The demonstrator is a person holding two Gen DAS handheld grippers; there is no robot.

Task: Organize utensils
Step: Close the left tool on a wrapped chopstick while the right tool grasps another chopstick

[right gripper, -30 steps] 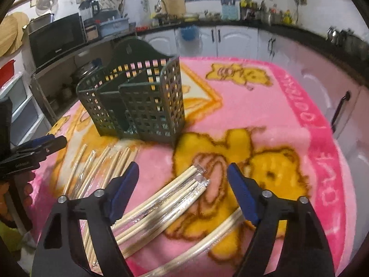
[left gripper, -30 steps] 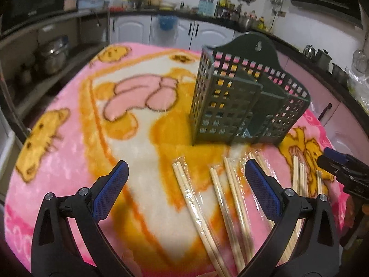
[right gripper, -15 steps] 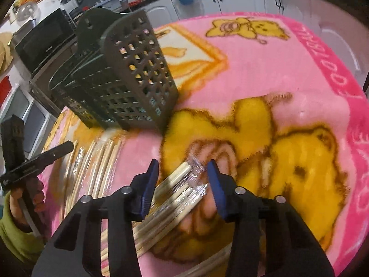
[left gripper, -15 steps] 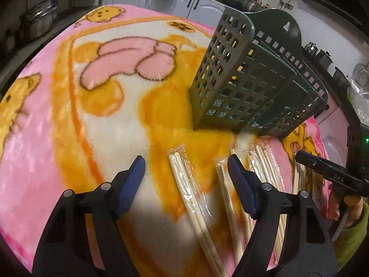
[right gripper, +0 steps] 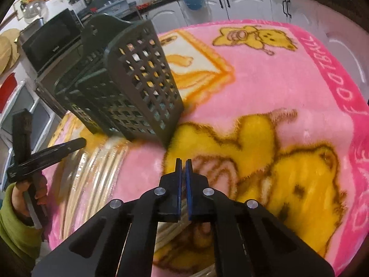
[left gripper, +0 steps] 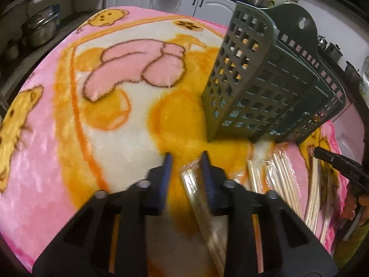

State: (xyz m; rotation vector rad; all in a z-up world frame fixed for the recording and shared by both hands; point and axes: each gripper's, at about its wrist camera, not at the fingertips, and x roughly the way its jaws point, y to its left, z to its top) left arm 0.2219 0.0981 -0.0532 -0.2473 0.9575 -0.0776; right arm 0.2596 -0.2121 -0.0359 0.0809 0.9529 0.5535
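Observation:
A dark green lattice utensil holder (left gripper: 265,92) stands on the pink cartoon blanket (left gripper: 92,115); it also shows in the right wrist view (right gripper: 129,97). Several wrapped chopstick pairs (left gripper: 283,180) lie in front of it, also in the right wrist view (right gripper: 96,173). My left gripper (left gripper: 185,161) is narrowly open around the end of one wrapped pair (left gripper: 196,194). My right gripper (right gripper: 183,164) is nearly closed on a wrapped chopstick pair (right gripper: 171,228), whose end is hidden between the pads.
Kitchen cabinets (left gripper: 207,2) and counters ring the table. A microwave (right gripper: 50,43) stands behind the holder. The right gripper shows at the edge of the left wrist view (left gripper: 341,164); the left gripper and a green-sleeved hand show in the right wrist view (right gripper: 34,159).
Both grippers have moved down and forward onto the chopsticks and narrowed their jaws. The right one has closed on a wrapped pair; the left has narrowed around another.

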